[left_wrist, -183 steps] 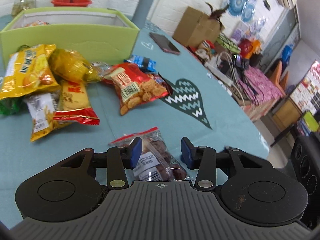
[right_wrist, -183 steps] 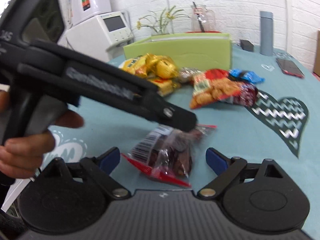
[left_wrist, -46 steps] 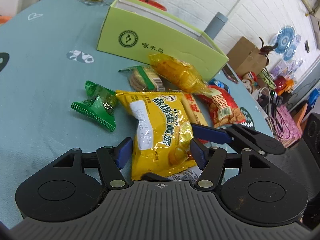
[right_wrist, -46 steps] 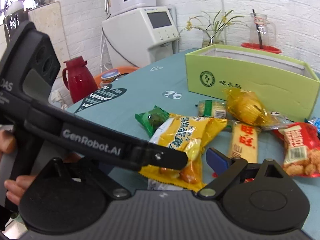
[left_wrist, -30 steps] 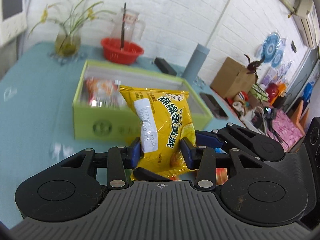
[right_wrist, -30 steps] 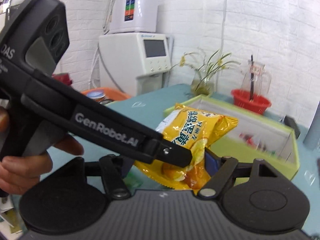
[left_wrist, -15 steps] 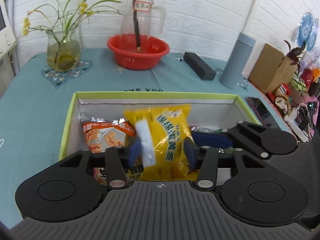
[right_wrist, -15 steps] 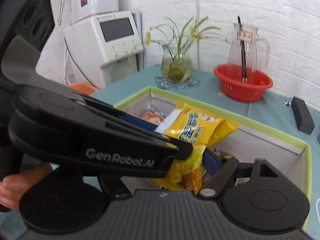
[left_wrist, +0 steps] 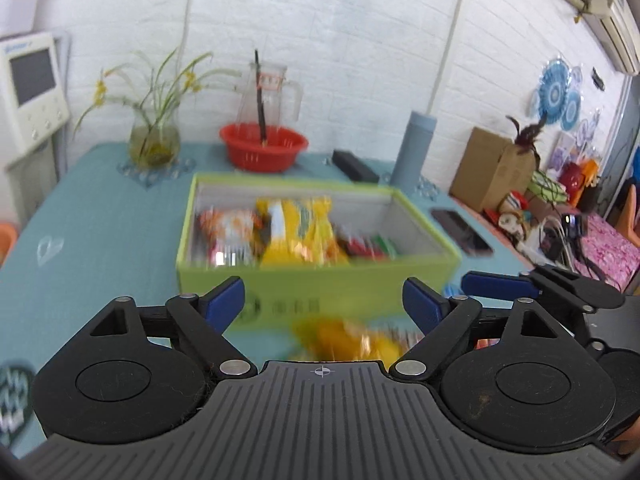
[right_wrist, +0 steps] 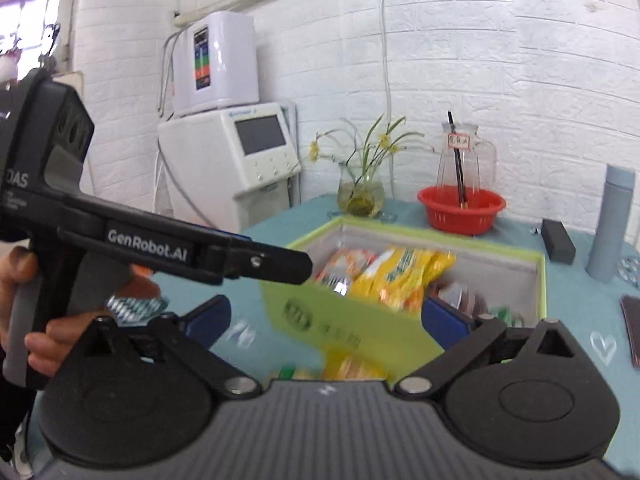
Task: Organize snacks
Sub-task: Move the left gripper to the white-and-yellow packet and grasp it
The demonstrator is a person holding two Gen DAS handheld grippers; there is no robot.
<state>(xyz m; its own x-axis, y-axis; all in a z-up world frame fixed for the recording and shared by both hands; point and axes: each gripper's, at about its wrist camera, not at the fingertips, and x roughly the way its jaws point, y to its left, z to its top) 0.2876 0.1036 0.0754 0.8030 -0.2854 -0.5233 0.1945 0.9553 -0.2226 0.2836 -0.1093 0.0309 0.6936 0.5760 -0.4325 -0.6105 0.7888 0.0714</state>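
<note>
A yellow snack bag (left_wrist: 300, 232) lies inside the green box (left_wrist: 320, 276), beside an orange packet (left_wrist: 224, 228) and other packets. My left gripper (left_wrist: 322, 300) is back from the box's front wall, its jaws opening with nothing between them. My right gripper (right_wrist: 328, 316) is also drawn back, at the box's near corner, its jaws opening and empty. In the right wrist view the yellow bag (right_wrist: 400, 276) rests in the box (right_wrist: 360, 328), with the left tool's black arm across the frame. A blue finger (left_wrist: 496, 283) of the right gripper shows at the right.
Blurred yellow packets (left_wrist: 344, 338) lie on the teal table (left_wrist: 100, 240) in front of the box. Behind it stand a red basket (left_wrist: 264, 152) with a glass jug, a flower vase (left_wrist: 154, 140), a grey bottle (left_wrist: 412, 148) and a black case (left_wrist: 354, 166). A phone (left_wrist: 460, 230) lies at the right.
Half a second ago both grippers held the yellow bag low in the box. Both have let go, spread their jaws wide and pulled back; the bag stays in the box.
</note>
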